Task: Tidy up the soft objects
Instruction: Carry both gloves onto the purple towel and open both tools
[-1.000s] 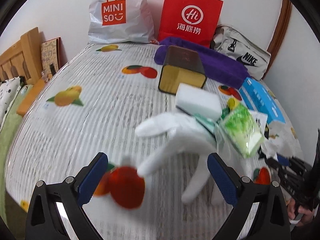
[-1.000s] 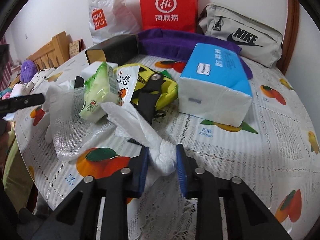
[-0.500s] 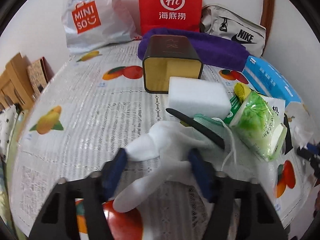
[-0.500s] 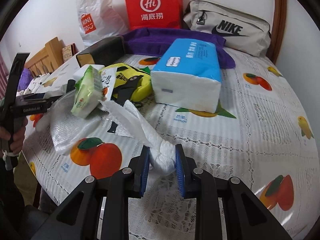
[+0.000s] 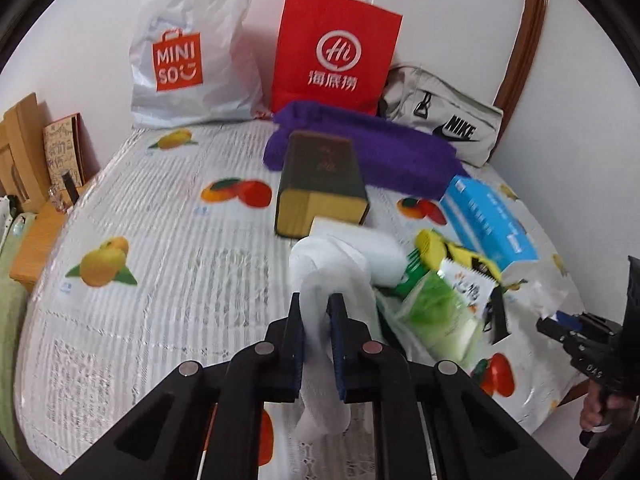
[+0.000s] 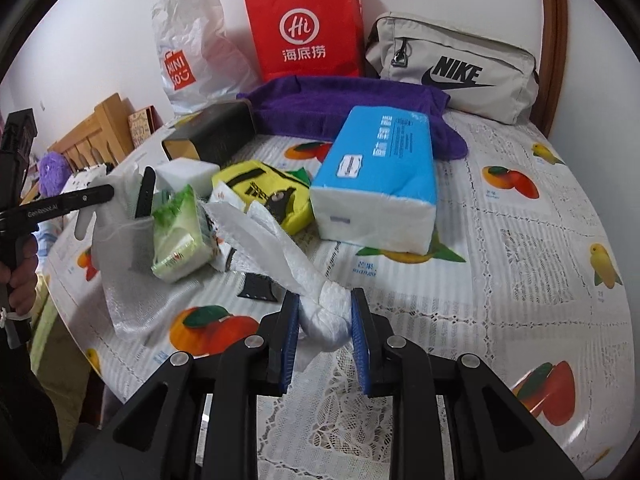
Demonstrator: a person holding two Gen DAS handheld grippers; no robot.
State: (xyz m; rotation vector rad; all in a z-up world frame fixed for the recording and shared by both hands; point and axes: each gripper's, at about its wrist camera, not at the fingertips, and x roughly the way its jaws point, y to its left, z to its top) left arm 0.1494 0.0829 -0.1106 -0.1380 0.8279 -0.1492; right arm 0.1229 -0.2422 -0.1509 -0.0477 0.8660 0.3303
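Observation:
My left gripper has its jaws closing tight on a white glove, the pads pressing the cloth, which hangs below them above the fruit-print tablecloth. My right gripper is shut on the knotted end of a white plastic bag; the rest of the bag trails back toward the pile. A white sponge block, a green wipes pack, a yellow pouch and a blue tissue pack lie in a heap between the two grippers.
A dark box with a yellow end and a purple towel lie behind the heap. A Miniso bag, a red paper bag and a grey Nike bag stand against the wall. Wooden furniture is at the left.
The left jaws went from wide open around the glove to shut on it, and the glove rose off the cloth. The right gripper kept its hold on the bag and rose a little.

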